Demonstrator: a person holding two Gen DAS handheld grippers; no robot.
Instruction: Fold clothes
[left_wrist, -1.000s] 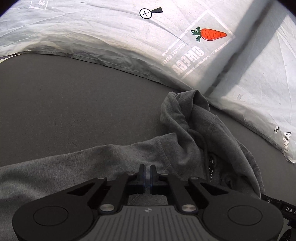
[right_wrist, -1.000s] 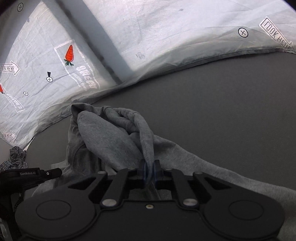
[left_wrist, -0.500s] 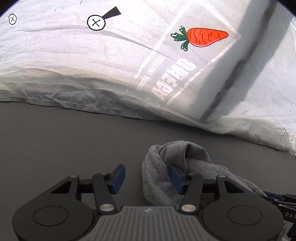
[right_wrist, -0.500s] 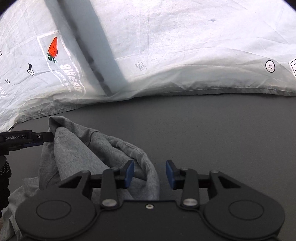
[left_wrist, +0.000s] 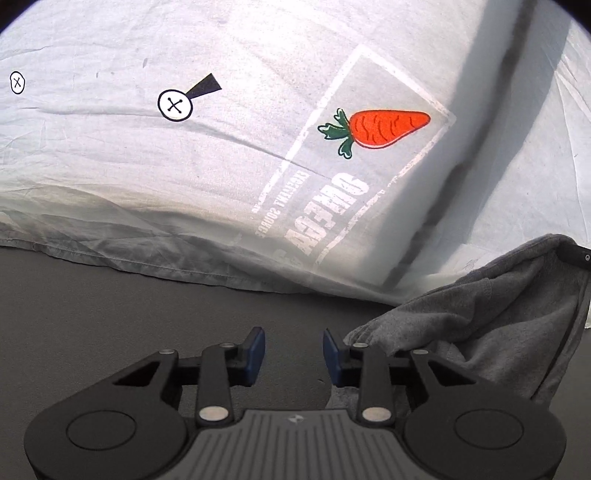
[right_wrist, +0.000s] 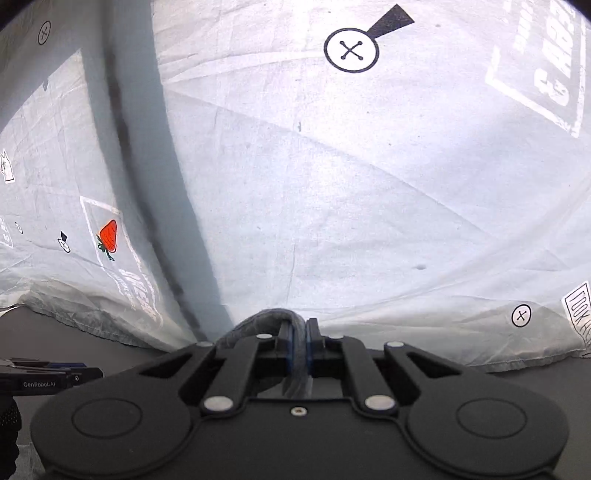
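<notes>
A grey hoodie (left_wrist: 491, 332) hangs in folds at the right of the left wrist view, lifted off the dark table (left_wrist: 147, 314). My left gripper (left_wrist: 293, 350) is open and empty just left of the hoodie, above the table. My right gripper (right_wrist: 298, 343) is shut on a bunched fold of the grey hoodie (right_wrist: 266, 319) and holds it up; most of the garment is hidden below the gripper body. The tip of the right gripper (left_wrist: 576, 254) shows at the hoodie's top edge in the left wrist view.
A white printed sheet with a carrot picture (left_wrist: 384, 127) and cross marks (right_wrist: 351, 50) hangs behind the table. Its hem (left_wrist: 129, 258) lies along the table's far edge. The left gripper (right_wrist: 48, 373) shows at the left of the right wrist view.
Both grippers let go of the hoodie half a second ago. The right gripper has since shut on a fold and lifted it. The left gripper stays open, now clear of the cloth.
</notes>
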